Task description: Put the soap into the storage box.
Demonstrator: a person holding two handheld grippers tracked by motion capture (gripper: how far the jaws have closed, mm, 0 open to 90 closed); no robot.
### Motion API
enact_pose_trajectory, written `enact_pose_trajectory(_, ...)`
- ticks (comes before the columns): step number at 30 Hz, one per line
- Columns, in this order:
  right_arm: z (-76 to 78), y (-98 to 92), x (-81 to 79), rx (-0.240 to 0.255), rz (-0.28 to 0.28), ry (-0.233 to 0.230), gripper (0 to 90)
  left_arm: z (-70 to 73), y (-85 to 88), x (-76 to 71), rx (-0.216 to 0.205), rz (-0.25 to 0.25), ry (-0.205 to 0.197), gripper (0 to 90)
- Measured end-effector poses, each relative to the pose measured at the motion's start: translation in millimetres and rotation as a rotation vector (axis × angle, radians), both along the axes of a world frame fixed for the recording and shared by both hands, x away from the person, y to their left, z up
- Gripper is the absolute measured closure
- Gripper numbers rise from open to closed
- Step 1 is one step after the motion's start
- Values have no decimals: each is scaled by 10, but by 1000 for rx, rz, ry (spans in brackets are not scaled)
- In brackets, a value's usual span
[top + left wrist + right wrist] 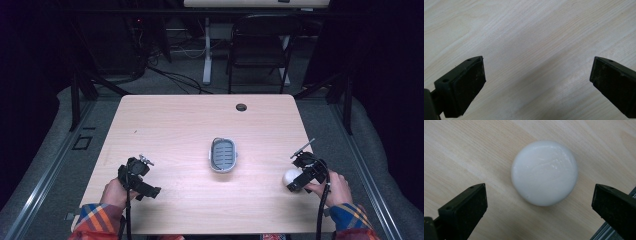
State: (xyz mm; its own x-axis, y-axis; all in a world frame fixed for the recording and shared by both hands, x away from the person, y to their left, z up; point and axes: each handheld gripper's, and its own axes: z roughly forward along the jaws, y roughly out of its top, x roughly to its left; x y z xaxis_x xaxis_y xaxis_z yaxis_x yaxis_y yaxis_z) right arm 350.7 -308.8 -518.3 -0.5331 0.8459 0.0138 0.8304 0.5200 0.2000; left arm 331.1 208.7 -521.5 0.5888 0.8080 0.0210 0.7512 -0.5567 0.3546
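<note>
From the high view, a grey soap dish [223, 154] sits at the middle of the wooden surface [175, 125], with nothing inside it that I can make out. A white round soap [290, 177] lies near the right edge, well apart from the dish, just beside the right tool [296, 181]. The left tool [145, 192] hovers near the front left corner.

In the left gripper view, the left tool [537, 75] has its jaws spread wide over bare wood.

In the right gripper view, the right tool [539, 197] stands with jaws wide apart, the soap [544, 172] lying on the surface ahead of them, untouched. No writing is legible on it.
</note>
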Motion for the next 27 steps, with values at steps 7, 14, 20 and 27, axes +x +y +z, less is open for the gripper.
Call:
enact_pose_trajectory(7,-72,72,59,34,-24,-36,0,-1,0,0,0,1,1,0)
enact_pose_trajectory(14,-32,93,228,-76,73,62,0,-1,1,0,-1,-1,1,0)
enact_pose_trajectory(20,-92,88,259,-40,37,44,0,-2,0,0,-1,-2,2,0)
enact_pose_trajectory(27,-78,84,353,-141,116,138,0,-2,0,2,0,-3,3,0)
